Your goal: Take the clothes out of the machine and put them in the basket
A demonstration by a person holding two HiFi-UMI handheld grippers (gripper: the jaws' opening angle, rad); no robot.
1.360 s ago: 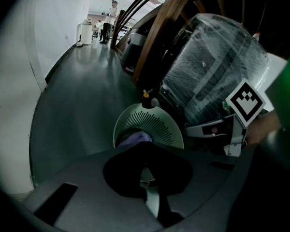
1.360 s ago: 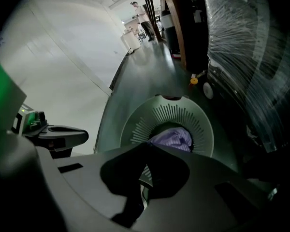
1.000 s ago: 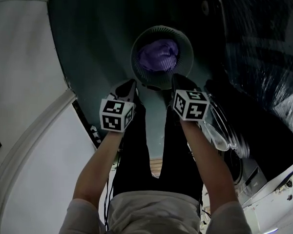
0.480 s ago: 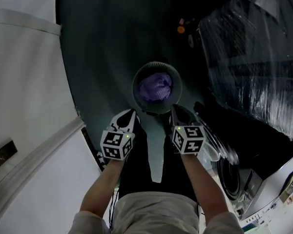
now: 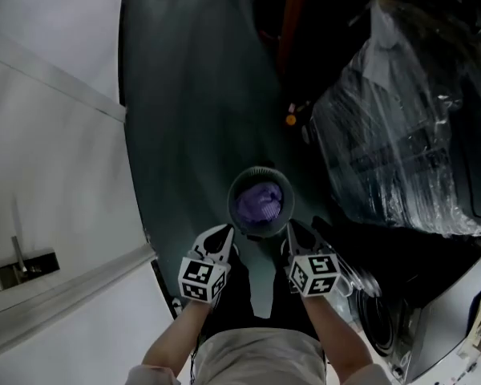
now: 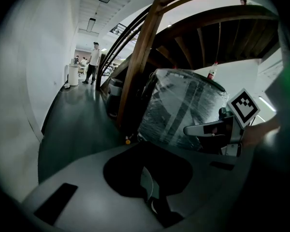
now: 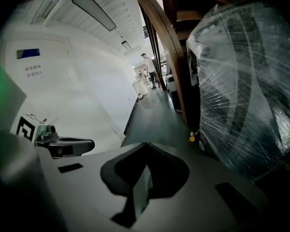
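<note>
A round mesh basket (image 5: 235, 208) stands on the dark floor with purple clothes (image 5: 261, 203) inside it. Both grippers hang side by side well above the floor, just on my side of the basket. My left gripper (image 5: 222, 236) is shut and holds nothing; its jaws (image 6: 150, 190) meet with no cloth between them. My right gripper (image 5: 298, 233) is shut and empty too, with its jaws (image 7: 141, 182) together. The washing machine (image 5: 387, 321) is at the lower right, dark, and its inside is hidden.
A large plastic-wrapped bulk (image 5: 401, 127) stands to the right of the basket, under a wooden staircase (image 6: 145, 47). A small orange thing (image 5: 290, 120) lies on the floor beyond the basket. A white wall and door (image 5: 56, 135) run along the left. People stand far down the corridor (image 6: 93, 62).
Both grippers have risen together, still shut and empty. The basket with the purple clothes now looks smaller and farther below, and more of the corridor floor shows.
</note>
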